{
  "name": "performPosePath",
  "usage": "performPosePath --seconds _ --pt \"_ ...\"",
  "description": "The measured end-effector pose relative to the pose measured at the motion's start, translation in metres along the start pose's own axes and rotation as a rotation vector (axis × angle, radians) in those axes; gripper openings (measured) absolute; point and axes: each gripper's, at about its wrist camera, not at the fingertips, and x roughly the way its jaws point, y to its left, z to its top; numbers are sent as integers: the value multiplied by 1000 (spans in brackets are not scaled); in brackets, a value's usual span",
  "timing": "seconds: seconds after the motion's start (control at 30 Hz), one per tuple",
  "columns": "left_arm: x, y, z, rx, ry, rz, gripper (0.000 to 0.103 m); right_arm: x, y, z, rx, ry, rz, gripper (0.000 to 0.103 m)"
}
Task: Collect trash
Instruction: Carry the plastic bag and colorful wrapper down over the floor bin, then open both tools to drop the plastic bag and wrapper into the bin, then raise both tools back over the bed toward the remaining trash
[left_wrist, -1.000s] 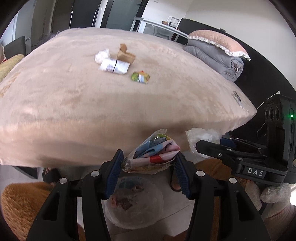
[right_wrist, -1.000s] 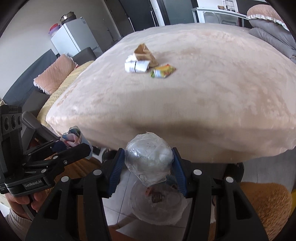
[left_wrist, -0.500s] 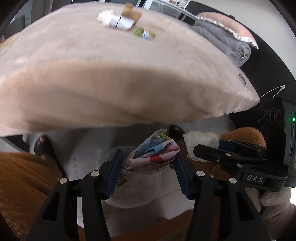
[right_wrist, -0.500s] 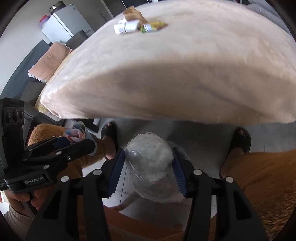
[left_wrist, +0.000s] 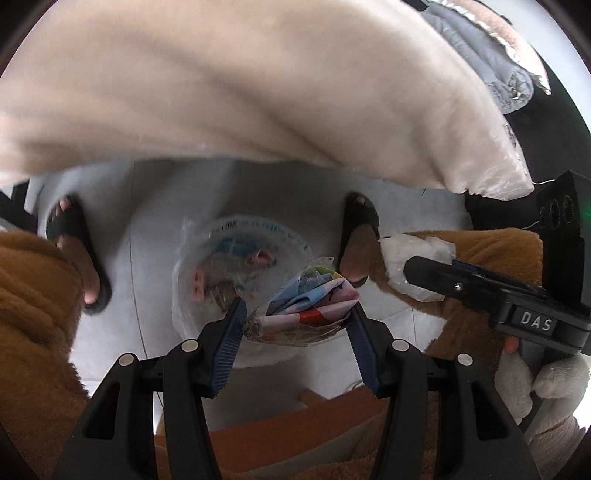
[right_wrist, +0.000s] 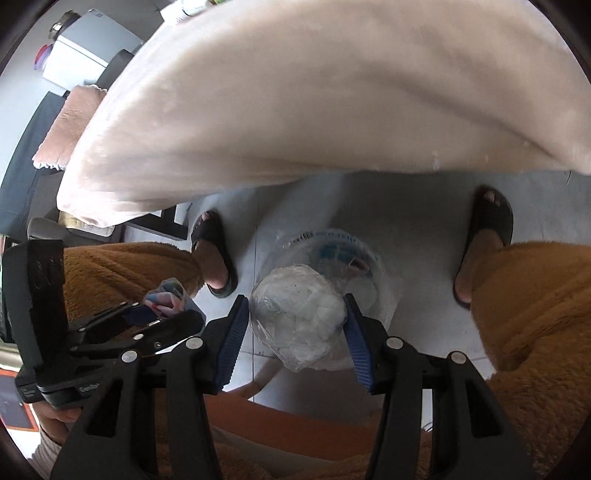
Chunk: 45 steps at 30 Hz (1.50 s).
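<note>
My left gripper (left_wrist: 297, 314) is shut on a crumpled colourful wrapper (left_wrist: 308, 308) and hangs above a clear plastic trash bag (left_wrist: 207, 266) standing open on the floor between the person's feet. Scraps lie inside the bag. My right gripper (right_wrist: 293, 314) is shut on a crumpled ball of clear plastic (right_wrist: 297, 321), also above that trash bag (right_wrist: 373, 273). In the left wrist view the right gripper (left_wrist: 417, 266) appears at the right with the clear plastic (left_wrist: 413, 254). The right wrist view shows the left gripper (right_wrist: 162, 312) at the left with the wrapper (right_wrist: 168, 295).
The beige bed cover (left_wrist: 258, 92) overhangs the top of both views. The person's feet in dark sandals (left_wrist: 79, 251) (left_wrist: 356, 229) flank the bag on the pale tiled floor. Brown fleece trouser legs (right_wrist: 535, 314) fill both sides. Grey bedding (left_wrist: 491, 55) lies at the far right.
Both grippers have come down and tipped towards the floor with their trash still held. The bed top and its remaining litter have left the view; the bag and feet now show.
</note>
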Motion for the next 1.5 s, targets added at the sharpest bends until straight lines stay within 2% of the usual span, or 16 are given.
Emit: performPosePath --seconds 0.33,0.5,0.53,0.57,0.6,0.7,1.2,1.37,1.5 --pt "30 9 -5 -20 125 22 54 29 -10 -1 61 98 -10 52" --pt "32 8 -5 -3 131 33 55 31 -12 -1 72 105 -5 53" --pt "31 6 -5 4 131 37 61 30 -12 -1 75 102 -6 53" --pt "32 4 -5 15 135 48 74 30 -13 -1 81 100 -7 59" --pt "32 3 -5 22 133 59 78 30 -13 -1 86 96 -8 61" --pt "31 0 -5 35 118 87 79 27 -14 1 98 81 -2 61" --pt "-10 -5 0 29 -8 63 79 -4 -3 4 57 7 19 61" --pt "-41 -12 10 45 -107 71 79 -29 6 12 10 -62 18 61" --pt "-70 -19 23 77 -184 84 79 -61 16 22 -43 -157 29 61"
